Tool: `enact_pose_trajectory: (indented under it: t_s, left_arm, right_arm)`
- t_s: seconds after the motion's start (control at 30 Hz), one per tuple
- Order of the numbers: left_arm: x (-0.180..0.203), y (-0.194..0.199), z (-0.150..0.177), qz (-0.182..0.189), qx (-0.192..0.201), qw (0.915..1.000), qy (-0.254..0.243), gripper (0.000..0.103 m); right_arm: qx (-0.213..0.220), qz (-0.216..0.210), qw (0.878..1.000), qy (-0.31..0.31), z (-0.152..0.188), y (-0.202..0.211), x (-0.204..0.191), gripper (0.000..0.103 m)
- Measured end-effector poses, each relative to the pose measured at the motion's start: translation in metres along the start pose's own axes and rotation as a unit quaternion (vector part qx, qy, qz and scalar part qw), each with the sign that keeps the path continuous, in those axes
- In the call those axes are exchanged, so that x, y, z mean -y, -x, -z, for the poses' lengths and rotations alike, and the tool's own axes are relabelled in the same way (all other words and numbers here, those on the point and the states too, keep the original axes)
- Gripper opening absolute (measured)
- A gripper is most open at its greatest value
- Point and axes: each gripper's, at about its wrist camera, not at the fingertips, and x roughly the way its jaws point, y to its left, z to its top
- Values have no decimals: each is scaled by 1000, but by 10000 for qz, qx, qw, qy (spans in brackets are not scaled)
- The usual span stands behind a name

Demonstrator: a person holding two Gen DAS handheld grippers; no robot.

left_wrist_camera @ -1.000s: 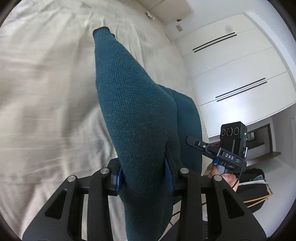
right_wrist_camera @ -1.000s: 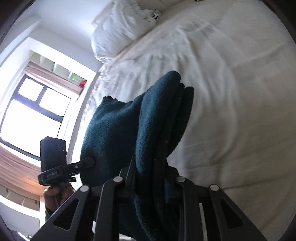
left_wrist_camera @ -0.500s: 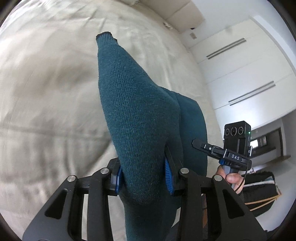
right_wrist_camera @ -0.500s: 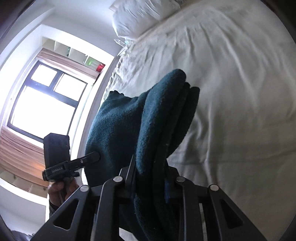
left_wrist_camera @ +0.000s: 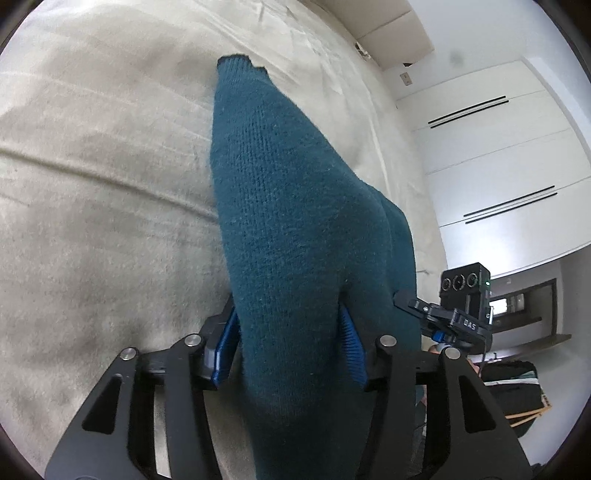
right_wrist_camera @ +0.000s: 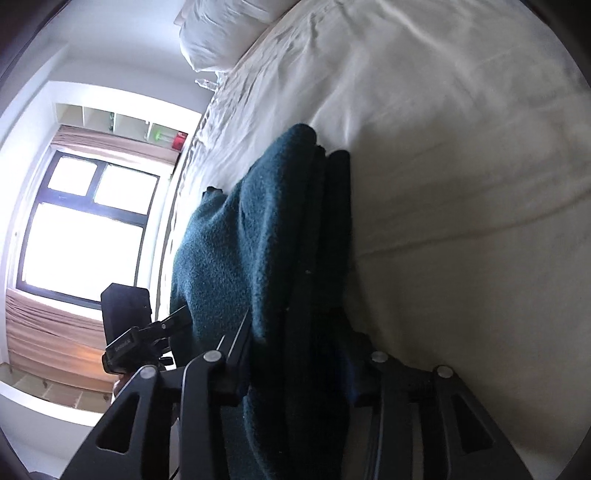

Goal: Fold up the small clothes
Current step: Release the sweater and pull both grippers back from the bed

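A teal knitted garment (left_wrist_camera: 280,206), folded into several layers, stretches from between my fingers out onto the cream bed sheet (left_wrist_camera: 92,221). My left gripper (left_wrist_camera: 290,332) has its jaws opening: the blue pads (left_wrist_camera: 227,339) stand just off the cloth, which still lies between them. In the right wrist view the same garment (right_wrist_camera: 251,236) looks dark and stacked. My right gripper (right_wrist_camera: 297,362) is also opening, its fingers spread on either side of the folded edge. Each view shows the other gripper beside the cloth: the right gripper (left_wrist_camera: 443,317) and the left gripper (right_wrist_camera: 147,332).
The bed sheet (right_wrist_camera: 461,184) spreads wide beyond the garment. A white pillow (right_wrist_camera: 221,33) lies at the head of the bed. A bright window (right_wrist_camera: 81,229) is past the bed's edge. White wardrobe doors (left_wrist_camera: 498,147) stand on the other side.
Both grippers have come down toward the bed with the garment. Their jaws, clamped on the cloth before, now stand wider apart around it.
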Motion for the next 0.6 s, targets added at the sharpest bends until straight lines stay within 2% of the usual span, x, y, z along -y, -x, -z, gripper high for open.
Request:
enact_pose_trajectory:
  t_s: [0.1,0.13,0.2,0.23,0.27,0.3,0.33,0.37,0.4,0.43,0.47,0.5,0.53,0.6]
  left_arm:
    - [14,10,-2,-402,264,9987,-168,51]
    - [23,18,0,-645,430,9966,-290,51]
    - [38,32,7,-1198,800,9877,-608,51]
    - [53,42,12,-1495,1075,9792,-850,51]
    - [69,53,19,-1771,1401,9677,-1120,52]
    - [85,66,27,-2031,1762,9528,-1410,59]
    - [106,82,40,-2312,2237,9299,-1781,65]
    - [120,88,50,-2448,2486,9163,-1965,80]
    - [135,97,61,-2605,2782,8982,-2191,94]
    - [153,109,75,-2764,3091,8765,-2444,100]
    - [171,117,91,-2879,3382,8547,-2687,103]
    - [183,119,101,-2932,3534,8424,-2820,103]
    - [196,125,114,-3055,3759,8217,-3003,103]
    - [219,136,134,-3268,4066,7929,-3150,103]
  right_arm:
    - [109,197,9997,111,5,13,-6,47]
    - [151,254,9995,139,7,18,-9,48]
    - [301,446,9982,257,9,33,-15,50]
    - [395,560,9971,325,12,41,-20,51]
    - [542,727,9950,425,17,50,-27,51]
    - [703,886,9922,523,21,59,-34,53]
    - [847,1011,9894,611,25,66,-40,59]
    - [1075,1220,9839,739,32,77,-50,62]
    - [1247,1366,9792,829,39,86,-56,67]
    - [1476,1522,9725,961,45,97,-66,71]
    - [1715,1633,9652,1109,53,108,-76,72]
    - [1900,1707,9592,1212,59,117,-85,77]
    - [2135,1808,9507,1338,68,127,-98,83]
    - [2502,1906,9363,1562,83,144,-116,90]
